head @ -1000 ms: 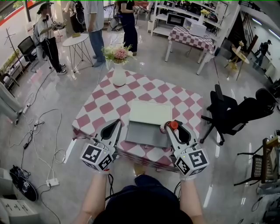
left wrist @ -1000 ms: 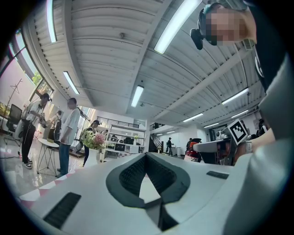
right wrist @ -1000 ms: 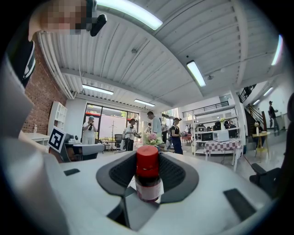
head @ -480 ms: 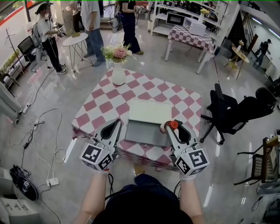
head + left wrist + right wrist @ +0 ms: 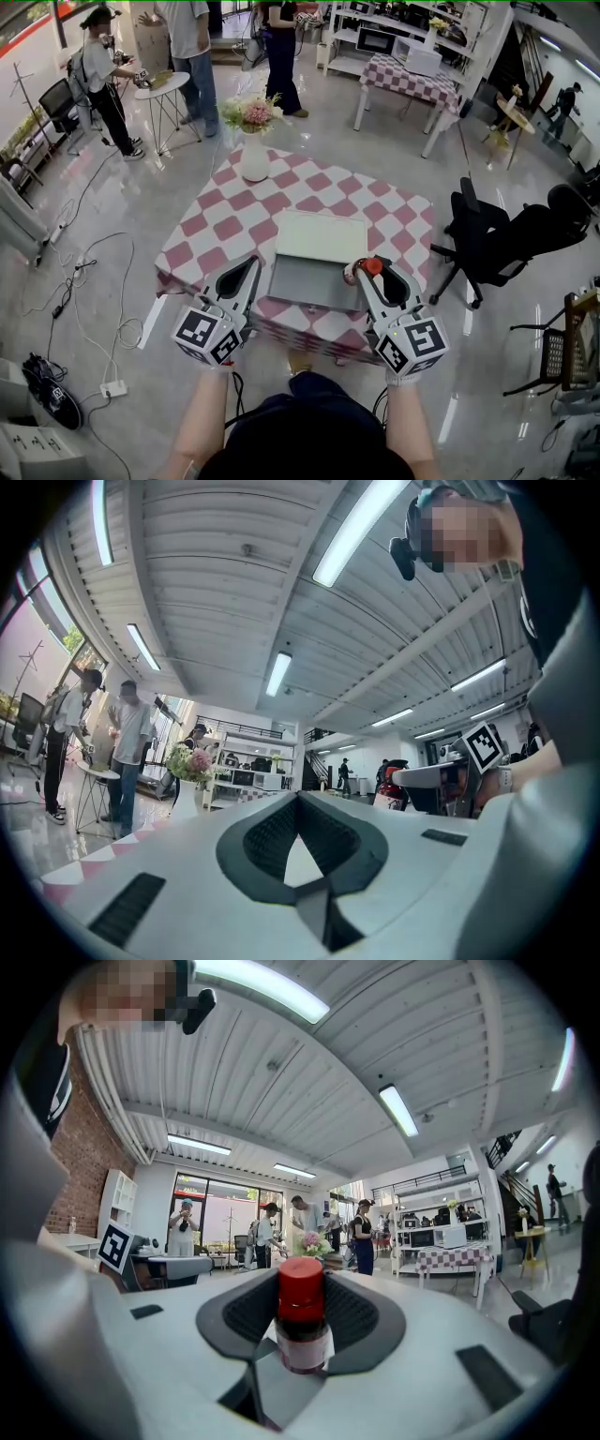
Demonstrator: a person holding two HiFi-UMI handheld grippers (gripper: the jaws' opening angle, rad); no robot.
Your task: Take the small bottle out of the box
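The tablecloth (image 5: 225, 225) is checked in dusty pink and white, and a second table (image 5: 412, 84) at the upper right wears the same check. The box (image 5: 319, 239) has a white lid and a grey inside. The small bottle (image 5: 302, 1321) has a bright red cap, a dark body and a pale label. The left gripper (image 5: 251, 265) and the right gripper (image 5: 364, 275) are white with dark grey ribbed pads. Each marker cube (image 5: 206, 336) bears black squares on white. The vase (image 5: 254, 161) is white, its flowers (image 5: 251, 114) pink and cream over green leaves. The office chair (image 5: 497, 246) at the right is black.
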